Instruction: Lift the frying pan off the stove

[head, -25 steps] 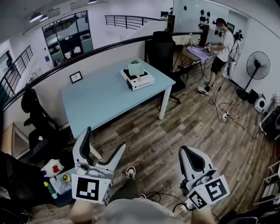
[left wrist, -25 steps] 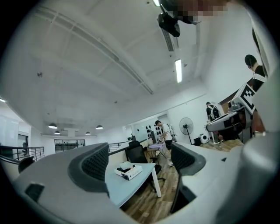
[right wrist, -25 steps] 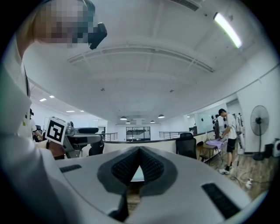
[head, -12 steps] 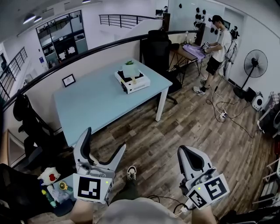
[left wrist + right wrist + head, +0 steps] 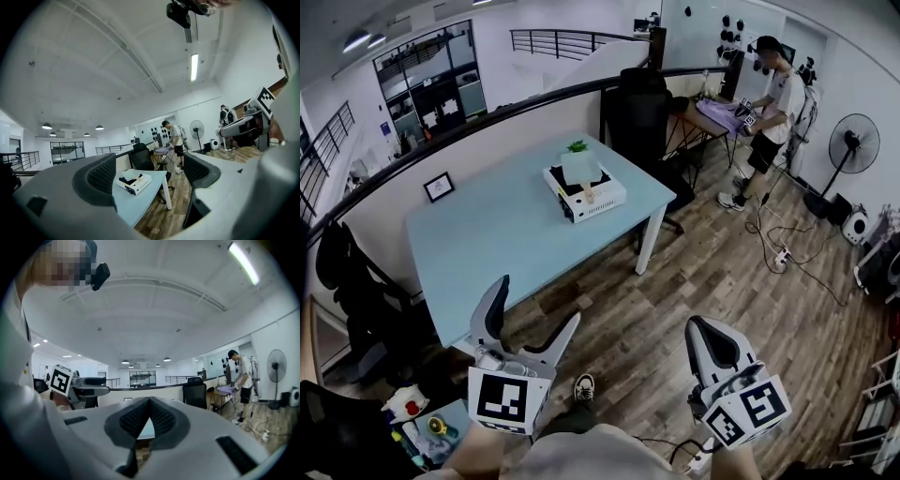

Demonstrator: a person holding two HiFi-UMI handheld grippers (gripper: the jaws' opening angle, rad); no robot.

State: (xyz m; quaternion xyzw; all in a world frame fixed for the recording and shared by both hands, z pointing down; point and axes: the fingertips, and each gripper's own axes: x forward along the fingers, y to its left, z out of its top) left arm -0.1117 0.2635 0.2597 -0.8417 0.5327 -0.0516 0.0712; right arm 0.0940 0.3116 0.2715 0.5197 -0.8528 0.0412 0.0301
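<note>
A small white stove (image 5: 586, 192) with a black top stands on the far side of the light blue table (image 5: 497, 234). A pale pan-like thing (image 5: 581, 169) with a wooden handle rests on it; details are too small to tell. My left gripper (image 5: 534, 305) is held low in front of me, well short of the table, open and empty. In the left gripper view the stove (image 5: 134, 182) shows far off between the spread jaws of the left gripper (image 5: 150, 173). My right gripper (image 5: 705, 330) is also held low, shut on nothing, and the right gripper (image 5: 147, 417) shows its pads touching.
A picture frame (image 5: 438, 187) stands at the table's back left. Black office chairs (image 5: 642, 112) sit behind and left of the table. A person (image 5: 773, 103) works at a desk at the back right, near a standing fan (image 5: 853, 145). Cables (image 5: 787, 253) lie on the wood floor.
The view has shifted a little, so the table and stove sit slightly lower and nearer. Both grippers stay low in much the same pose. The person at the back has moved a little.
</note>
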